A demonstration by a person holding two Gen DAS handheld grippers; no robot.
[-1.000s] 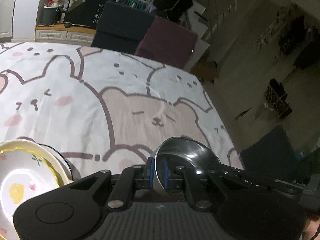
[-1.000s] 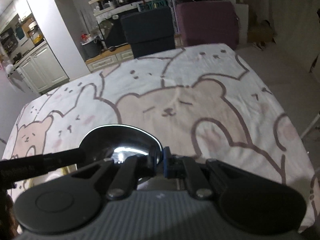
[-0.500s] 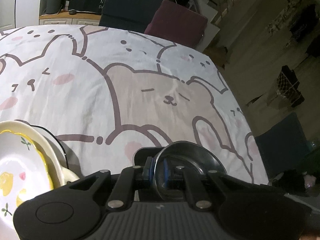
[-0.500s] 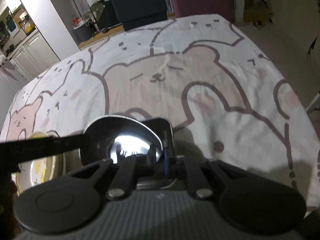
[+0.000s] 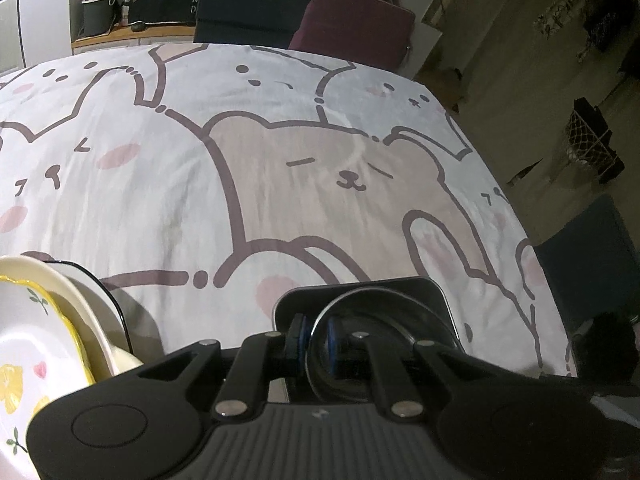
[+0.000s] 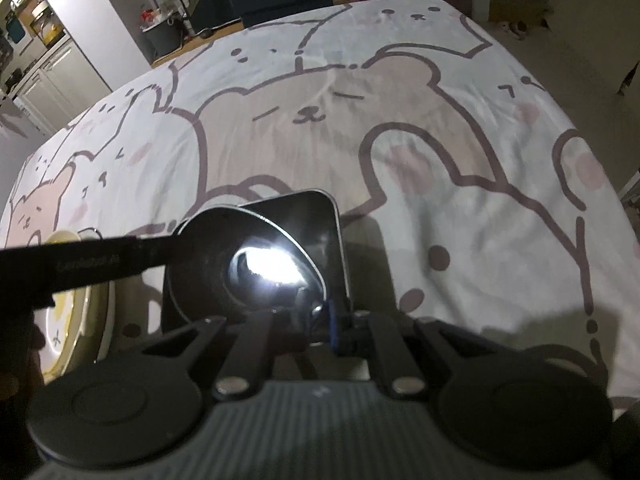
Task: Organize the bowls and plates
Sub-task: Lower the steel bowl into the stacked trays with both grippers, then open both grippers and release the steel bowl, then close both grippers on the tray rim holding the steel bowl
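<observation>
Now both grippers (image 5: 316,336) (image 6: 320,320) pinch opposite rims of the steel bowl (image 6: 256,264).

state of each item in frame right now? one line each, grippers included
steel bowl: upright, gripped at opposite rims by both grippers, sitting in or just above the square tray; contact unclear
square steel tray: flat on the tablecloth, under the bowl
left gripper: shut on the bowl rim
right gripper: shut on the bowl rim
floral plate: stacked on a cream dish
cream dish: under the floral plate
</observation>
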